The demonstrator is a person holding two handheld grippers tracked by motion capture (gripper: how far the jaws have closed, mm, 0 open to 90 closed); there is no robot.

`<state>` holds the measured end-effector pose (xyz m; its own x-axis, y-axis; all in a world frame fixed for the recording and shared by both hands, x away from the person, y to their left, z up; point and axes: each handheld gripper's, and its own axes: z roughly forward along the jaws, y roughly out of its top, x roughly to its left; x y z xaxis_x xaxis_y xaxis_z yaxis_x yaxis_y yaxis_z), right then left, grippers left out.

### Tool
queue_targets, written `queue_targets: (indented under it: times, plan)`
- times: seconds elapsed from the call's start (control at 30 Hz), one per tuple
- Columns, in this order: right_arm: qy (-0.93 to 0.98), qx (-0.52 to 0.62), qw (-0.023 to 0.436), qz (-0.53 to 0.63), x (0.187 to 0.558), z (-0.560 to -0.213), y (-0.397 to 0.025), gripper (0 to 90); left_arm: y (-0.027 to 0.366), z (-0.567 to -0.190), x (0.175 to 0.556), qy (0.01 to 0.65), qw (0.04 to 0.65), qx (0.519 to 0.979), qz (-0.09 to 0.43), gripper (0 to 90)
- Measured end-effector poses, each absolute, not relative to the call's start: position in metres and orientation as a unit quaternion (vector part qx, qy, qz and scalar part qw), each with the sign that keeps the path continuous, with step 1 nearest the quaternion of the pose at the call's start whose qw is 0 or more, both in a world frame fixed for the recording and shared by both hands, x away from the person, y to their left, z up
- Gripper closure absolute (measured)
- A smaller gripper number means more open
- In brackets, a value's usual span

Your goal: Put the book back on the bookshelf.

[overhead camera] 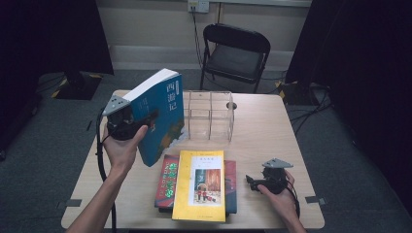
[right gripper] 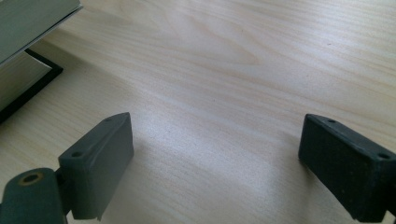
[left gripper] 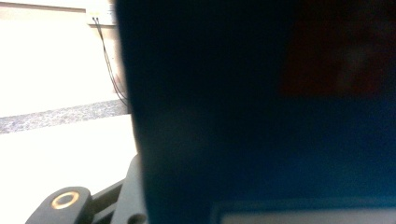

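Blue thick paperback book point(overhead camera: 160, 114), clamped upright by left gripper point(overhead camera: 145, 121), should be lowered squarely into clear acrylic divider rack point(overhead camera: 210, 116); right gripper point(overhead camera: 250, 182) rests open.

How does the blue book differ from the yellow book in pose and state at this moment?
The blue book is lifted off the table and tilted, clamped in the left gripper; the yellow book lies flat, untouched. The blue one hangs alone; the yellow one tops a stack. Both show their front covers.

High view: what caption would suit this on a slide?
Left tool lifts a blue book beside a clear organizer; right tool rests open near stacked books.
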<state>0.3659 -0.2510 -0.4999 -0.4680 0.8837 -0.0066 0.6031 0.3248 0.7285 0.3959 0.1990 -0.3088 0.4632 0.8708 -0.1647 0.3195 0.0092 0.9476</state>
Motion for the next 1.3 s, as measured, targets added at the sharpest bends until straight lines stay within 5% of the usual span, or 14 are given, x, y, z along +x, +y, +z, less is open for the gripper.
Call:
queue_targets:
  times: [0.83, 1.3]
  plan:
    - [0.787, 0.473, 0.208, 0.338, 0.366, -0.5, -0.251, 9.9, 0.162, -0.327, 0.433, 0.473, 0.484, 0.678, 0.287, 62.0]
    - [0.787, 0.472, 0.208, 0.338, 0.366, -0.5, -0.251, 10.0, 0.149, -0.334, 0.454, 0.501, 0.498, 0.634, 0.315, 62.1]
